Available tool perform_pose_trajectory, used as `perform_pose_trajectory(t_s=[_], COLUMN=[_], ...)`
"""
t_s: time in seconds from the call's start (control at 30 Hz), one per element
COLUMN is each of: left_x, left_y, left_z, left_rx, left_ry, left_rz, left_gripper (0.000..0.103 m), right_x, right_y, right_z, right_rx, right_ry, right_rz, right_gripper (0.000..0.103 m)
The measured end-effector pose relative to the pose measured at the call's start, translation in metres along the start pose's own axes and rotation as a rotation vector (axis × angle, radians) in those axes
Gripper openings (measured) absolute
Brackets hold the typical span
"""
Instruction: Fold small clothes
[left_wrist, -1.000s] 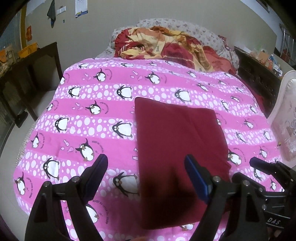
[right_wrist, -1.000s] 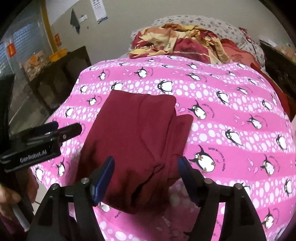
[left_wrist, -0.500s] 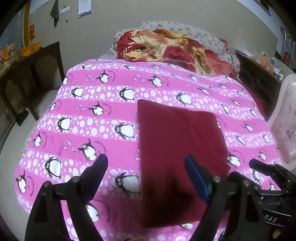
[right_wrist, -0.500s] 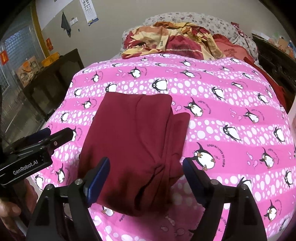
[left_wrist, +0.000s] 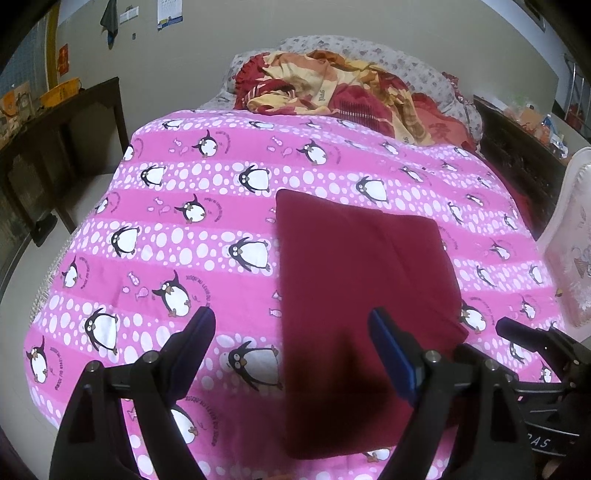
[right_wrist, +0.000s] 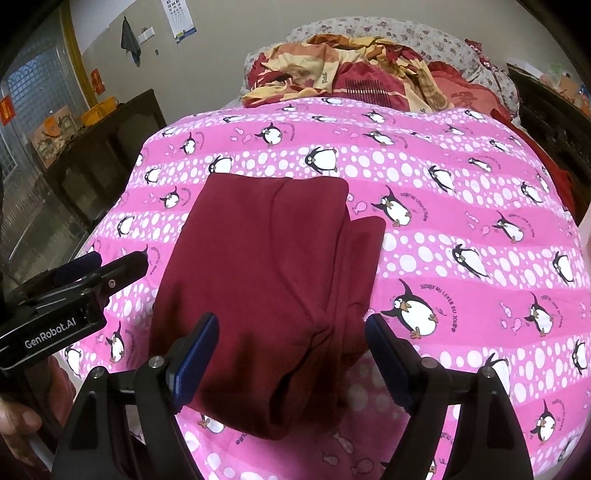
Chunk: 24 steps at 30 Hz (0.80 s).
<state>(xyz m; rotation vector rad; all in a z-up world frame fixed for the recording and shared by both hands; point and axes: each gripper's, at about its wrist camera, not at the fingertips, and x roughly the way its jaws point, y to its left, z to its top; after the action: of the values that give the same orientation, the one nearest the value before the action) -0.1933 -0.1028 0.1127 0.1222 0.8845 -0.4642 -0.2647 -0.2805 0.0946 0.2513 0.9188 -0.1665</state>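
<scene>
Both my left gripper (left_wrist: 291, 339) and right gripper (right_wrist: 291, 339) hang spread and empty. The folded maroon garment (right_wrist: 266, 280) lies just beyond my fingertips, soft and limp; I'd pinch its near hem.

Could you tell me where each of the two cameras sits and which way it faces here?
Left wrist: on the left gripper, looking down over the dark red folded garment; its open fingers show, the right gripper at right.
Right wrist: on the right gripper, fingers open, same garment; the left gripper and a hand at left.
Shared: garment, pink penguin blanket.
</scene>
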Motion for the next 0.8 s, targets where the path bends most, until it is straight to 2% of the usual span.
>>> perform_pose_trajectory(t_s=[0.8], left_x=[0.011], left_y=[0.000], left_z=[-0.002], left_rx=[0.004], left_ry=[0.018], left_rz=[0.003], left_gripper=[0.084], right_x=[0.011], right_y=[-0.001], right_z=[0.001], right_rx=[0.001], right_ry=[0.035], right_rz=[0.002], right_gripper=[0.086])
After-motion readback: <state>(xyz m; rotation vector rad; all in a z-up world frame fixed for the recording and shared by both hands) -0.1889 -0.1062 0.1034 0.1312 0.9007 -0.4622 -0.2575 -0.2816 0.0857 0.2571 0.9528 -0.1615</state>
